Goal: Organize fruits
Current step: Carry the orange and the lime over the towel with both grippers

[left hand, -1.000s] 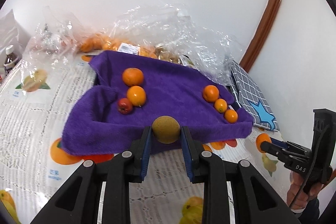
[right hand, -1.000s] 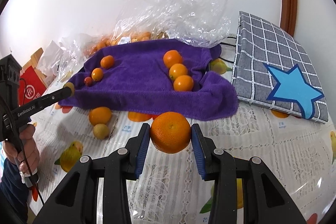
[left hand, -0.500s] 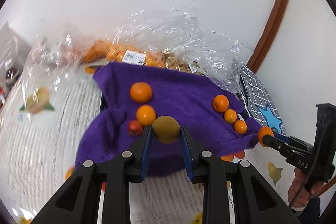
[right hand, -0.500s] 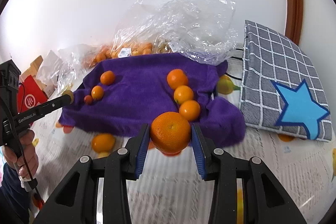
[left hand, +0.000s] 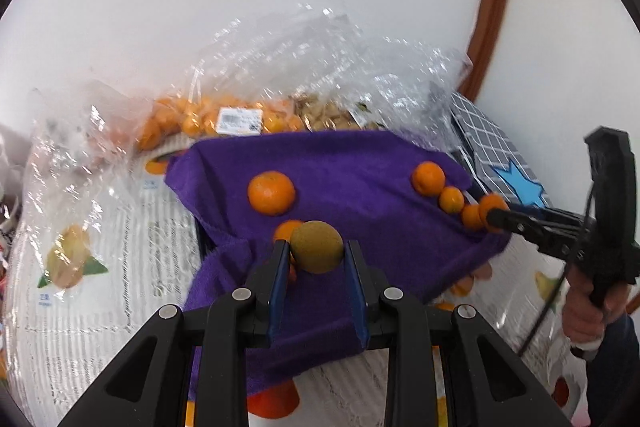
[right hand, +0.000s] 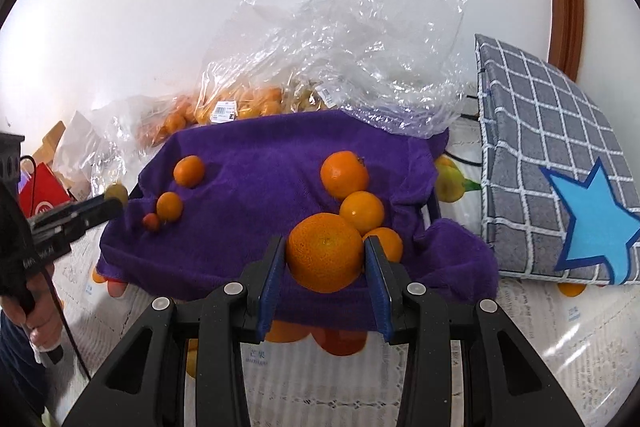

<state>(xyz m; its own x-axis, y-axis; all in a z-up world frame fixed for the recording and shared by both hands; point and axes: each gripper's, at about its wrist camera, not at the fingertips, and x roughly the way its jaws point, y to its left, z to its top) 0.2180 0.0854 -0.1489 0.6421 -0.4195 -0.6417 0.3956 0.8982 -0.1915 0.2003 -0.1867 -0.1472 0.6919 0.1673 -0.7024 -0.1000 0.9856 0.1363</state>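
Observation:
My left gripper is shut on a brown-green round fruit and holds it above the near left part of the purple towel. My right gripper is shut on a large orange above the towel's near right part. On the towel a left row holds an orange, a smaller orange and a small red fruit. A right row holds three oranges, the nearest partly hidden behind the held orange. The right gripper also shows in the left wrist view.
Clear plastic bags with oranges lie behind the towel against the wall. A grey checked cushion with a blue star lies to the right. The tablecloth has printed fruit pictures. A red box stands at far left.
Both grippers have moved forward over the purple towel, each still holding its fruit. The fruits on the towel have not moved.

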